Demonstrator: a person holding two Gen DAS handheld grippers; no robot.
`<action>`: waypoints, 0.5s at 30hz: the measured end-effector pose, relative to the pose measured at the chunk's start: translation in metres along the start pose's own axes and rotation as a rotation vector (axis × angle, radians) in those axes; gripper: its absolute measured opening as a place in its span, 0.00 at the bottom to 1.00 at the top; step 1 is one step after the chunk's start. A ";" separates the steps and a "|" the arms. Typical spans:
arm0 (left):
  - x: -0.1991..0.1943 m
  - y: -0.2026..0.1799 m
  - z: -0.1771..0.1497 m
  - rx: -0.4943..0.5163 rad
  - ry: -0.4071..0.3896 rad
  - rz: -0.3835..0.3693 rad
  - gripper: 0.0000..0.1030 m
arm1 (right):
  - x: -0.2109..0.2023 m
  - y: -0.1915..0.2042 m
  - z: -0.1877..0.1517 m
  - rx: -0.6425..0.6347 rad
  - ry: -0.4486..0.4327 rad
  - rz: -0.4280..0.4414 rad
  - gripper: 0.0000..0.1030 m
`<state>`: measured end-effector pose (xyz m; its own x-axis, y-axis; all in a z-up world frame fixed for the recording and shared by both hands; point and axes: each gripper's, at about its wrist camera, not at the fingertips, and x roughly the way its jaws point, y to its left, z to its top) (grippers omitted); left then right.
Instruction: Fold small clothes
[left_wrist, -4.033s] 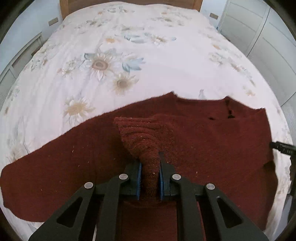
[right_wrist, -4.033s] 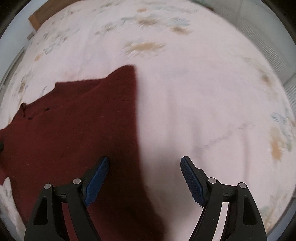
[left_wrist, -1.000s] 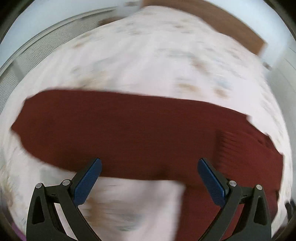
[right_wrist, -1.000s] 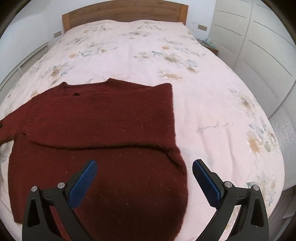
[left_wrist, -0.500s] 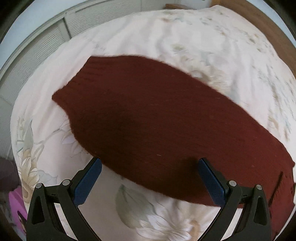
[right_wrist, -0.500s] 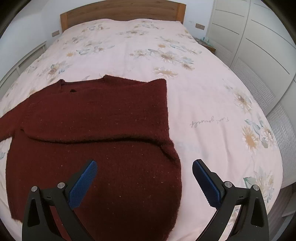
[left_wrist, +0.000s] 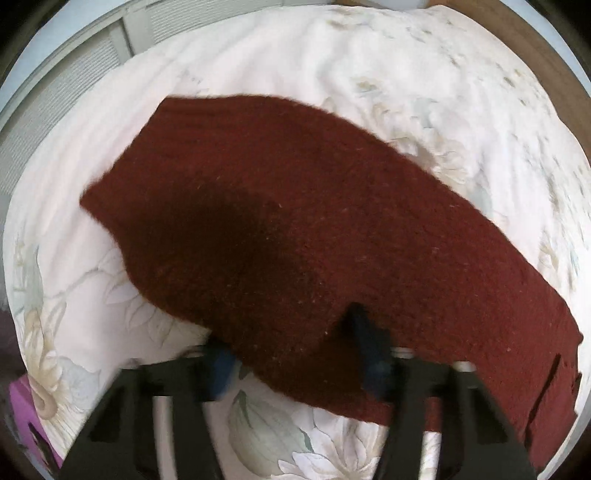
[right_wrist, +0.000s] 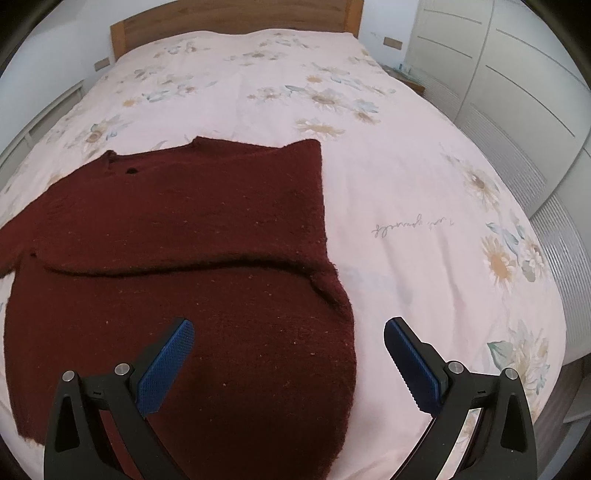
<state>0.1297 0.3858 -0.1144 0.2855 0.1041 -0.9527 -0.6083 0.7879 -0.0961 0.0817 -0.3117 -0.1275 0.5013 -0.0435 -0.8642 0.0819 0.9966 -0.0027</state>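
Blur hides left tongs (left_wrist: 299, 354) closing over sweater (left_wrist: 314, 229) edge; right tongs (right_wrist: 288, 354) gape empty.

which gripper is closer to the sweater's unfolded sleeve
Left. The left gripper is closing over the edge of the dark red sweater's sleeve. The right gripper hangs open above the body's opposite, already folded side.

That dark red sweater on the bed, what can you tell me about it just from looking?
The sweater is a dark red, fuzzy knit, speckled with pale lint. It lies flat on the flowered bedspread, neckline toward the headboard, one sleeve already folded across the chest, leaving a straight edge on that side. The other sleeve still stretches out sideways. The left gripper has that sleeve's near edge between its closing jaws. The right gripper hangs open above the hem, not touching.
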 end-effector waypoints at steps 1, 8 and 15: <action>-0.003 -0.001 0.000 0.010 -0.004 -0.010 0.15 | 0.001 0.000 0.000 -0.001 0.003 0.001 1.00; -0.034 -0.037 -0.004 0.131 -0.052 0.005 0.13 | 0.000 0.005 0.002 -0.011 -0.003 0.016 1.00; -0.086 -0.095 -0.026 0.284 -0.090 -0.137 0.13 | -0.006 0.007 0.007 0.006 -0.025 0.051 1.00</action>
<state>0.1434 0.2859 -0.0311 0.4224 0.0291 -0.9059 -0.3327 0.9347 -0.1250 0.0855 -0.3045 -0.1190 0.5260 0.0056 -0.8505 0.0608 0.9972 0.0441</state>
